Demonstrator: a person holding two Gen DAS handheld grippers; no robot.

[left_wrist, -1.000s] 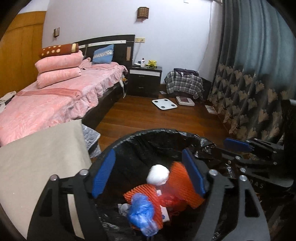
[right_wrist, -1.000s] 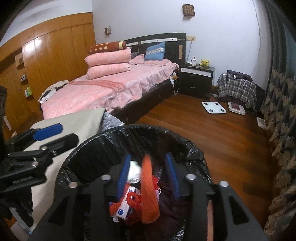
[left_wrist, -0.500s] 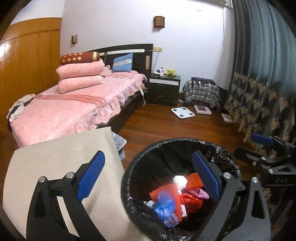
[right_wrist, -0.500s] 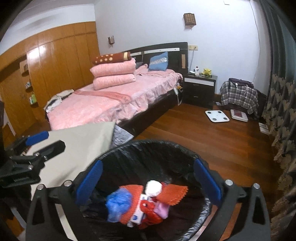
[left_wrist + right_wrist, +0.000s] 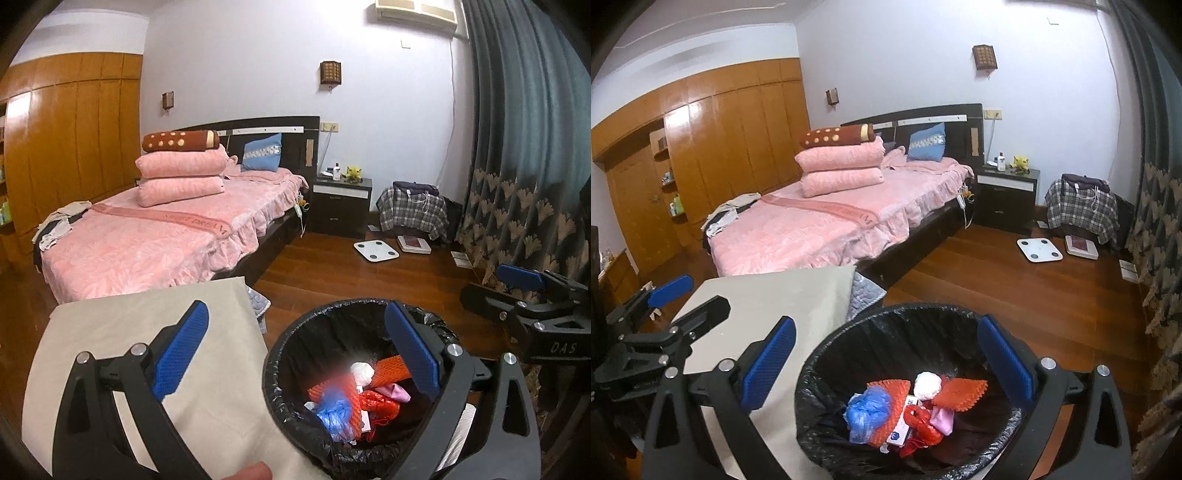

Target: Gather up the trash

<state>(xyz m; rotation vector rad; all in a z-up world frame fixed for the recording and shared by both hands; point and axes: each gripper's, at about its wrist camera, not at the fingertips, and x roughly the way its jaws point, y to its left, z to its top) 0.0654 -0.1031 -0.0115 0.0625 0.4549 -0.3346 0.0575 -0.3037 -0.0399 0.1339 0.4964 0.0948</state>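
Showing left gripper [image 5: 295, 354] and right gripper [image 5: 886, 363], both wide open and empty, above round black-lined trash bin [image 5: 827, 373] holding orange mesh [image 5: 960, 393].

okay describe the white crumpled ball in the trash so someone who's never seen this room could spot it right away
Start at the pink bed, then drop to the black-lined trash bin beside the beige cloth. Inside, the white crumpled ball sits atop the pile between two orange mesh pieces, the only white round lump among coloured scraps.
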